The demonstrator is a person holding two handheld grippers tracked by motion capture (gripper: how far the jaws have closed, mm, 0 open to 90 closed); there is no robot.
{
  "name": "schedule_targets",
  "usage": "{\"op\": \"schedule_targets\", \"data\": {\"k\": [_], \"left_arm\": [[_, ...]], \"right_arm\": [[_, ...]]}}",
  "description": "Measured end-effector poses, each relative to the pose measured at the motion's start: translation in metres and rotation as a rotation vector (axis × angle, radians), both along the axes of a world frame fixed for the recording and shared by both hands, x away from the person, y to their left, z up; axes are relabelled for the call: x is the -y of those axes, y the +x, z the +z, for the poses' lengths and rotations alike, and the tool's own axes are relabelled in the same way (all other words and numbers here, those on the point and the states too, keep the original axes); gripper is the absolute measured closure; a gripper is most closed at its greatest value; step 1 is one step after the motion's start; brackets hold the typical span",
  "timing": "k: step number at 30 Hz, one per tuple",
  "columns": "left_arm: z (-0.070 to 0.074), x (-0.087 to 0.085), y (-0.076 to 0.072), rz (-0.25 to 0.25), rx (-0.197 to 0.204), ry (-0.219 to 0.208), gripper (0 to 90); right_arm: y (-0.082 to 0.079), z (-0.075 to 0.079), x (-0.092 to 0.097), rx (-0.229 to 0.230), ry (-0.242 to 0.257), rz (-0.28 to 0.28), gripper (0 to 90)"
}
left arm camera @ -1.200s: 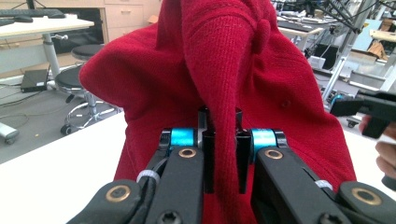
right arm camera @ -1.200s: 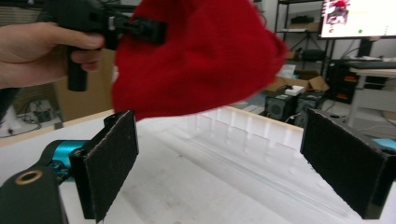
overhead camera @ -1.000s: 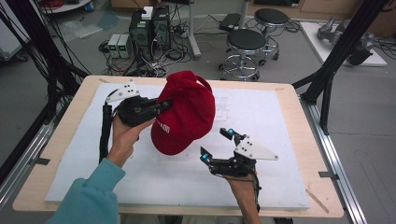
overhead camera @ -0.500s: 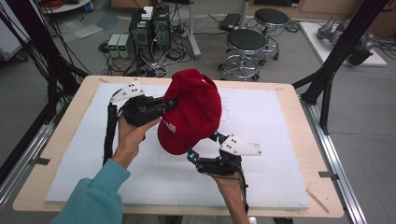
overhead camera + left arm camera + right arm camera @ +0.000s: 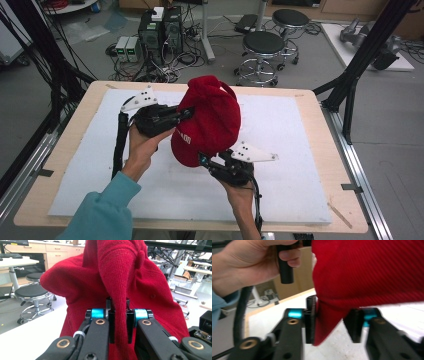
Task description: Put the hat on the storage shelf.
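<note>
Red cap (image 5: 207,122) was held up off the white mat (image 5: 300,150), between the two grippers, crown uppermost.

Left gripper (image 5: 182,114): jaws were together, clamped on a vertical fold of the cap's cloth. In the left gripper view the fold (image 5: 119,315) ran straight up between the two black jaws, with the rest of the cap (image 5: 155,290) bulging above and beyond the tips. Left hand (image 5: 145,145) gripped the handle from below; teal sleeve (image 5: 102,212) at the lower edge.

Right gripper (image 5: 206,161): at the cap's lower rim. In the right gripper view the jaws stood apart, and a pointed flap of the cap (image 5: 324,322) hung down into the gap, against the left-hand jaw and clear of the other. Not clamped. View was blurred. Right hand (image 5: 240,192) came in from below.

Left hand (image 5: 249,262) and its black handle (image 5: 285,267) showed beyond the right gripper's (image 5: 334,322) tips, up and to the left. Stools (image 5: 262,47) stood past the table (image 5: 315,107).
</note>
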State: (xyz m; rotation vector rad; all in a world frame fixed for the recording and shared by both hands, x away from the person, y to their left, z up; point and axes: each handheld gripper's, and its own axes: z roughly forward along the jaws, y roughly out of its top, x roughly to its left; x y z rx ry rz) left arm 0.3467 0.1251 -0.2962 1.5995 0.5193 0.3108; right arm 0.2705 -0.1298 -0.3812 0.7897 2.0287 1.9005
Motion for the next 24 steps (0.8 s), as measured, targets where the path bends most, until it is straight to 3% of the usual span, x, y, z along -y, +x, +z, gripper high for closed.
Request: {"op": "schedule_targets", "data": {"k": [4,15,17,18,19,20,22,24], "left_arm": [[-0.0013,0.0008,0.0012,-0.015,-0.011,-0.002,86.9],[-0.0051,-0.002,0.0005,-0.016,0.007,-0.012,83.5],[-0.0047,-0.0022,-0.0007,0.0,0.007,-0.017,71.5],[-0.0045,-0.0018,-0.001,0.009,0.005,-0.014,60.2],[-0.0045,-0.0015,-0.0013,0.02,0.009,-0.008,39.5],[-0.0045,-0.0014,-0.0017,0.036,0.002,0.011,39.5],[-0.0054,-0.0028,0.0004,0.031,-0.035,0.02,18.3],[-0.0058,-0.0071,0.0024,0.056,-0.065,0.019,8.9]], "right_arm": [[0.0024,-0.0007,-0.0014,-0.034,0.023,0.088,82.9],[0.0005,0.0007,-0.0027,-0.03,-0.001,0.088,83.8],[0.0,0.001,-0.0029,-0.028,-0.002,0.088,83.8],[-0.0003,0.0011,-0.0031,-0.03,-0.001,0.087,83.7],[-0.0003,0.001,-0.0028,-0.043,0.001,0.082,83.7],[-0.0003,0.001,-0.0028,-0.043,0.001,0.082,83.7],[0.0006,0.0005,-0.0014,-0.054,0.01,0.075,83.8],[0.0003,0.0009,0.0005,-0.047,0.011,0.065,83.8]]}}
